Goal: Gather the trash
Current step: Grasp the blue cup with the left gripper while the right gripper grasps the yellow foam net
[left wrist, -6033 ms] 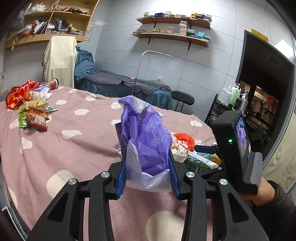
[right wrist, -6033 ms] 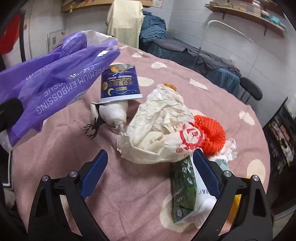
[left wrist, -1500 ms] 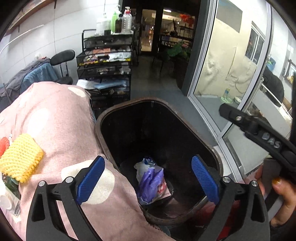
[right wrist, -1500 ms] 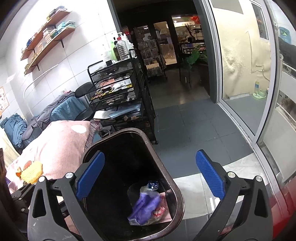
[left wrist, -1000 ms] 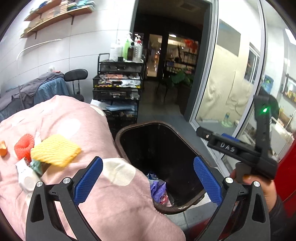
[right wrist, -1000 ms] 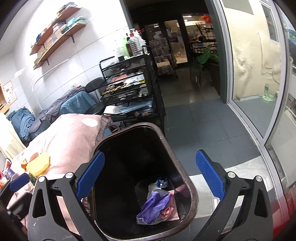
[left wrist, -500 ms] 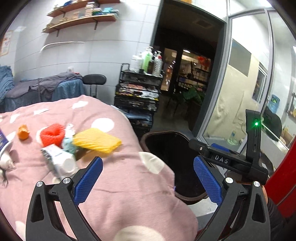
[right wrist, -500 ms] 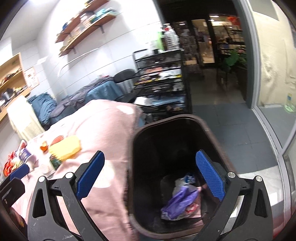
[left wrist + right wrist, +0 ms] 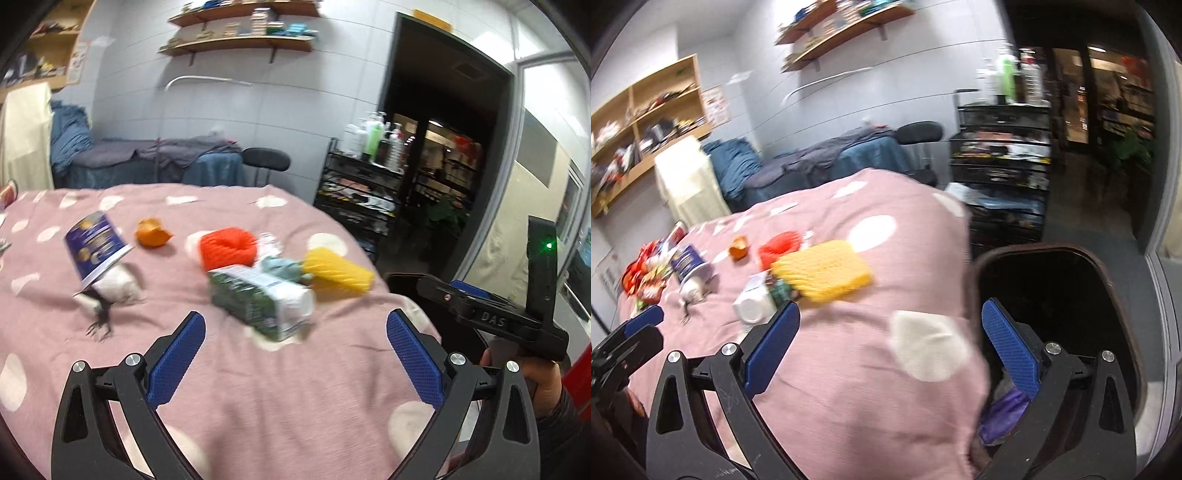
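Observation:
My left gripper [image 9: 293, 354] is open over the pink spotted tablecloth [image 9: 229, 391], just short of a green-and-white carton [image 9: 260, 301] lying on its side. Past the carton lie a yellow foam net [image 9: 338, 277], an orange foam net [image 9: 227, 249], an orange peel [image 9: 151, 232] and a tipped blue cup [image 9: 96, 249] on a white wad. My right gripper [image 9: 890, 349] is open and empty, straddling the table's edge and the dark trash bin [image 9: 1067, 258]. The purple bag [image 9: 1004, 410] lies inside the bin. The yellow foam net [image 9: 823, 271] and the carton [image 9: 753, 304] show ahead.
Snack wrappers [image 9: 642, 277] sit at the table's far left. A black wire cart [image 9: 358, 192] with bottles stands beyond the table, beside an open doorway. A covered bed [image 9: 147, 162] and a black chair [image 9: 266, 160] are behind. A hand [image 9: 539, 376] holds the other gripper at the right.
Six seconds ago my left gripper was shut on the purple bag; the bag now lies in the bin. Both grippers have since swung left from the bin toward the table's trash.

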`<state>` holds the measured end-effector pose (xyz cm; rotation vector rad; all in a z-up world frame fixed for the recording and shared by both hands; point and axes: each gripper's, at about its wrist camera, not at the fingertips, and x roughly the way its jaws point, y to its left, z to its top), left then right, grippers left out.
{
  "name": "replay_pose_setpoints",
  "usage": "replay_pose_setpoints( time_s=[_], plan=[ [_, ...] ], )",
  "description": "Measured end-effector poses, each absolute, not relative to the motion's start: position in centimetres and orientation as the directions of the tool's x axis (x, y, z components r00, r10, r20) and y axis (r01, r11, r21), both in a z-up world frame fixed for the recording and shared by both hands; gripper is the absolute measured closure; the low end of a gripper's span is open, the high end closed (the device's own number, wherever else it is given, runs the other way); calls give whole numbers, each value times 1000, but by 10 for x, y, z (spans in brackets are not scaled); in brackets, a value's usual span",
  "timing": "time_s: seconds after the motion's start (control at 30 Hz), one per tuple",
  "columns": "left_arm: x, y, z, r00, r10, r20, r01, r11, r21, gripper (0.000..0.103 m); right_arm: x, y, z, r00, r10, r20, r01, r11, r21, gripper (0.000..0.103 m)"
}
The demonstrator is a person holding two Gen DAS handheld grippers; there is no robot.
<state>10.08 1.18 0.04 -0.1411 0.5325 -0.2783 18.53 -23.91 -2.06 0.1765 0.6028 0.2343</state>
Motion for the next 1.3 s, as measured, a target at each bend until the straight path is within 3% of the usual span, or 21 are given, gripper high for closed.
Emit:
replay_pose_setpoints(
  time_s=[0.23, 0.53, 0.63, 0.73, 0.8, 0.83, 0.9, 0.97, 1.2, 1.27, 1.3],
  plan=[
    [110, 70, -9, 820, -197, -537, 87, 971, -224, 5, 207, -192, -20, 737, 335, -586, -287, 941, 178, 6],
    [136, 129, -21, 794, -136, -592, -37, 962, -271, 5, 244, -151, -30, 701, 228, -676, -330, 944, -24, 7],
    [148, 142, -22, 789, -131, -601, -62, 955, -289, 5, 254, -143, -33, 702, 171, -692, -335, 936, -108, 15],
    [164, 156, -20, 787, -143, -600, -78, 942, -326, 6, 263, -139, -36, 698, 153, -700, -344, 929, -140, 33],
    [176, 162, -18, 786, -134, -604, -87, 942, -323, 6, 267, -138, -37, 696, 157, -701, -347, 928, -138, 58],
    [182, 164, -17, 785, -128, -607, -93, 943, -319, 6, 268, -139, -36, 699, 157, -698, -344, 929, -136, 64],
    [194, 170, -18, 781, -124, -613, -105, 940, -323, 6, 268, -139, -36, 701, 164, -694, -346, 929, -129, 87],
    [209, 177, -19, 771, -120, -625, -122, 936, -331, 6, 267, -142, -35, 704, 180, -687, -342, 933, -106, 91],
    [240, 188, -27, 749, -140, -648, -166, 907, -387, 11, 260, -154, -29, 717, 215, -663, -322, 946, -42, 92],
    [241, 190, -28, 753, -146, -642, -170, 899, -403, 29, 256, -158, -26, 724, 223, -653, -318, 948, -29, 92],
    [241, 191, -28, 754, -141, -642, -176, 898, -404, 32, 255, -160, -25, 727, 226, -649, -316, 948, -23, 92]
  ],
)
